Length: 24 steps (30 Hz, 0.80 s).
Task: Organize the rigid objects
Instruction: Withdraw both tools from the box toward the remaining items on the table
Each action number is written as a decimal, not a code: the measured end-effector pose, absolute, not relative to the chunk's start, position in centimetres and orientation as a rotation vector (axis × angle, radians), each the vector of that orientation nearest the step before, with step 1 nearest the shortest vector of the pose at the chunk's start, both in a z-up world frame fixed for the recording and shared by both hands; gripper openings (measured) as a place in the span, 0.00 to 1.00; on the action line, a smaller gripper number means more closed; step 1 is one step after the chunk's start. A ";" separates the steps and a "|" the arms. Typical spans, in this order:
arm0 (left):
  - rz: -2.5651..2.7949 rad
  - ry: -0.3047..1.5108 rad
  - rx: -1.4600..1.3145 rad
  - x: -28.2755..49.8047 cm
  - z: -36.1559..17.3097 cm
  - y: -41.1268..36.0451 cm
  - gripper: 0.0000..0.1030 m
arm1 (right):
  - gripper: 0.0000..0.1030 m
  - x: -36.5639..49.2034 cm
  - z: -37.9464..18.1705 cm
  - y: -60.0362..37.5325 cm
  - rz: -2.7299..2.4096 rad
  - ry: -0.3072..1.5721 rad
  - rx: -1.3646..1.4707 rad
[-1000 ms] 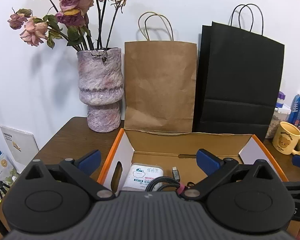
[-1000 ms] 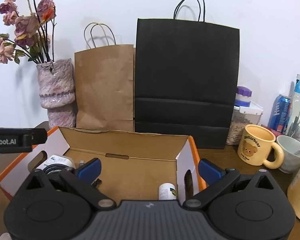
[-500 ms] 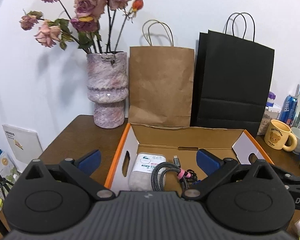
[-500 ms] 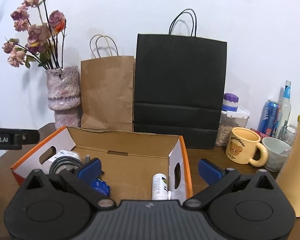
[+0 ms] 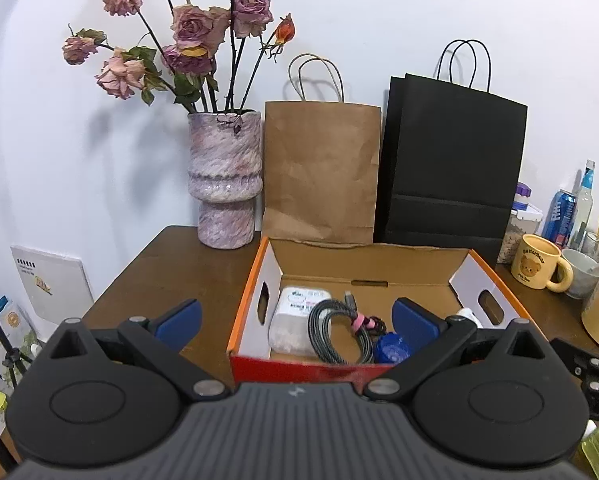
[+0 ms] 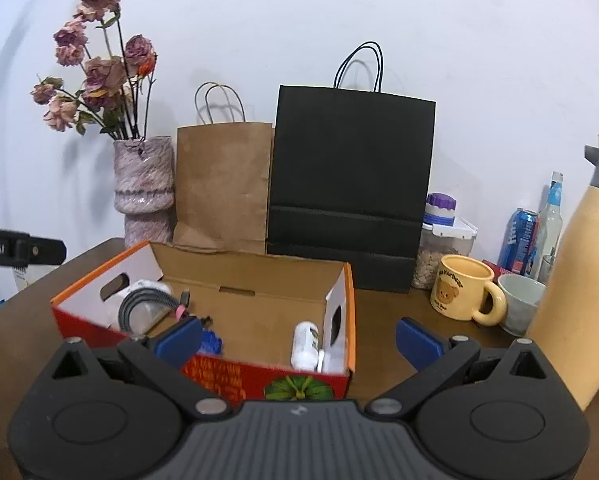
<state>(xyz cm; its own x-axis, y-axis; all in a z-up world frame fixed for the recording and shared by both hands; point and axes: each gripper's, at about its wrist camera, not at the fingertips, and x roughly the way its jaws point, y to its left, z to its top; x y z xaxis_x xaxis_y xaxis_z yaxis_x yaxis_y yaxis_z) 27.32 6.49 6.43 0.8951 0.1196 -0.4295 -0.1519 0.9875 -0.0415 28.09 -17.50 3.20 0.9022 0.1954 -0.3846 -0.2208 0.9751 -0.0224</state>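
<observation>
An open orange-and-red cardboard box (image 5: 255,276) (image 6: 255,374) rests on the brown table. Inside it lie a white packet (image 5: 295,316), a coiled grey cable (image 5: 335,332) (image 6: 143,304), a blue round object (image 5: 391,350) (image 6: 211,342) and a white bottle (image 6: 305,344) on its side at the right end. My left gripper (image 5: 297,320) hovers open in front of and above the box with nothing between its blue pads. My right gripper (image 6: 297,338) is open too, empty, in front of the box's right end.
A vase of dried roses (image 5: 225,180), a brown paper bag (image 5: 321,172) and a black paper bag (image 5: 451,164) line the wall behind the box. To the right stand a yellow bear mug (image 6: 461,290), a grey cup (image 6: 521,302), a tall yellow flask (image 6: 583,272), a jar (image 6: 443,240), a can and a bottle.
Both grippers have pulled back and risen away from the box, so more of its inside and its red front wall show. Both stay open and empty.
</observation>
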 end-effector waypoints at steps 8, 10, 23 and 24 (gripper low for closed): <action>0.136 0.462 -0.059 23.8 5.6 6.1 1.00 | 1.00 24.0 2.3 -20.2 0.211 0.408 -0.114; 0.136 0.480 -0.052 23.1 5.1 5.9 1.00 | 1.00 23.2 1.9 -21.0 0.210 0.426 -0.118; 0.127 0.571 -0.058 19.2 1.2 5.4 1.00 | 1.00 19.1 -2.1 -25.7 0.204 0.527 -0.134; 0.125 0.575 -0.060 19.0 0.9 5.3 1.00 | 1.00 19.0 -2.5 -25.9 0.203 0.536 -0.138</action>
